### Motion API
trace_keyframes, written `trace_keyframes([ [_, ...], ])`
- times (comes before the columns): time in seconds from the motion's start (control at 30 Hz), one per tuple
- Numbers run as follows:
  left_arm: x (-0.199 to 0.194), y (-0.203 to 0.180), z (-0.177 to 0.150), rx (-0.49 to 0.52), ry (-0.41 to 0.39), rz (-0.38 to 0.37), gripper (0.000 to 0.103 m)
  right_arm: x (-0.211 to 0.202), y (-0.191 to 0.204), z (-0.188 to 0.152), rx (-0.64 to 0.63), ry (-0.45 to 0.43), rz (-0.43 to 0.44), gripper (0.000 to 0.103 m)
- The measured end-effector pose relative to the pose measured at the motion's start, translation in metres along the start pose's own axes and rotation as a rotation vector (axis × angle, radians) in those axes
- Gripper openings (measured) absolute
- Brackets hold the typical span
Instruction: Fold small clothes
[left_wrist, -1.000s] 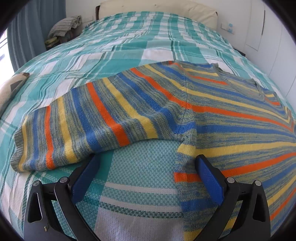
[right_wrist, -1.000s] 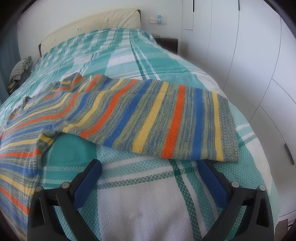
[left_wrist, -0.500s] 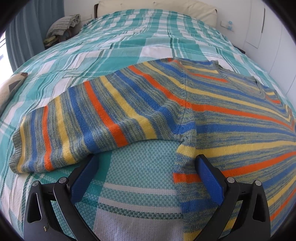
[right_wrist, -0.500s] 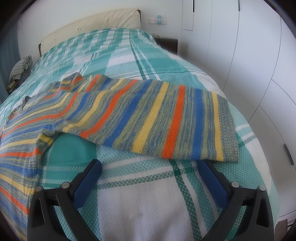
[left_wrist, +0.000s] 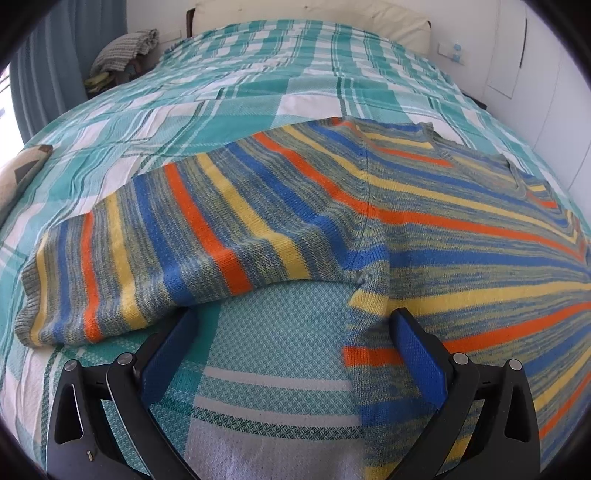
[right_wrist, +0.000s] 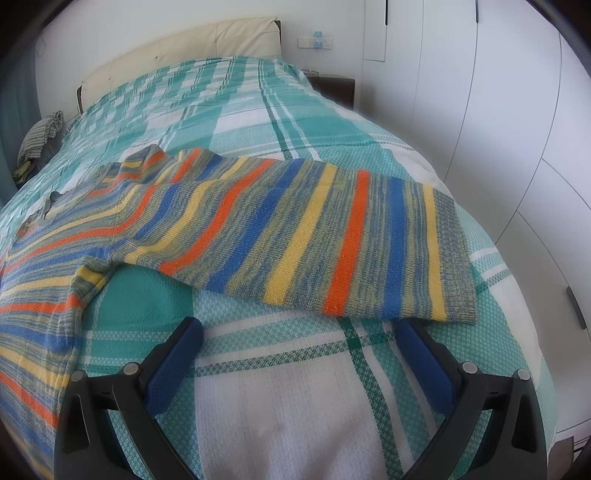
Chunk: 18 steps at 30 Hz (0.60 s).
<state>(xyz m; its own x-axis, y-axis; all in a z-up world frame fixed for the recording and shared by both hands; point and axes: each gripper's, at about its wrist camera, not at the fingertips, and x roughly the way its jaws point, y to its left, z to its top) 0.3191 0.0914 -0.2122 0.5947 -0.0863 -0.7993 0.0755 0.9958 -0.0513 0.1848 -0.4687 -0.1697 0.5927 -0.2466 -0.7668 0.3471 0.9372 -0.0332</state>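
Note:
A striped knit sweater (left_wrist: 424, 236) in orange, blue, yellow and grey lies flat on the bed with both sleeves spread out. In the left wrist view my left gripper (left_wrist: 293, 321) is open and empty, just below the armpit of the left sleeve (left_wrist: 155, 258); its right finger (left_wrist: 417, 358) rests over the sweater's side edge. In the right wrist view my right gripper (right_wrist: 301, 332) is open and empty, just in front of the lower edge of the right sleeve (right_wrist: 332, 240), whose cuff (right_wrist: 454, 254) lies to the right.
The bed has a teal and white plaid cover (right_wrist: 240, 122) and a cream headboard (right_wrist: 184, 51). White wardrobe doors (right_wrist: 517, 110) stand close along the bed's right side. A pile of cloth (left_wrist: 125, 48) sits at the far left by the curtain.
The left gripper has crept slightly forward and to the left toward the sleeve. The right gripper has barely moved. Both stay open.

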Motion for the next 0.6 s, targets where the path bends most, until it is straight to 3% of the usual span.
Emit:
trace_keyframes([
  [0.13,0.0018,-0.0046,0.0,0.02,0.006,0.023,0.103,0.0001,0.0001,-0.0001,0.0,0.001,0.001,0.103],
  [0.6,0.0037,-0.003,-0.0001,0.035,0.006,-0.007,0.103,-0.0006,0.0004,0.0,0.001,-0.002,0.003,0.103],
])
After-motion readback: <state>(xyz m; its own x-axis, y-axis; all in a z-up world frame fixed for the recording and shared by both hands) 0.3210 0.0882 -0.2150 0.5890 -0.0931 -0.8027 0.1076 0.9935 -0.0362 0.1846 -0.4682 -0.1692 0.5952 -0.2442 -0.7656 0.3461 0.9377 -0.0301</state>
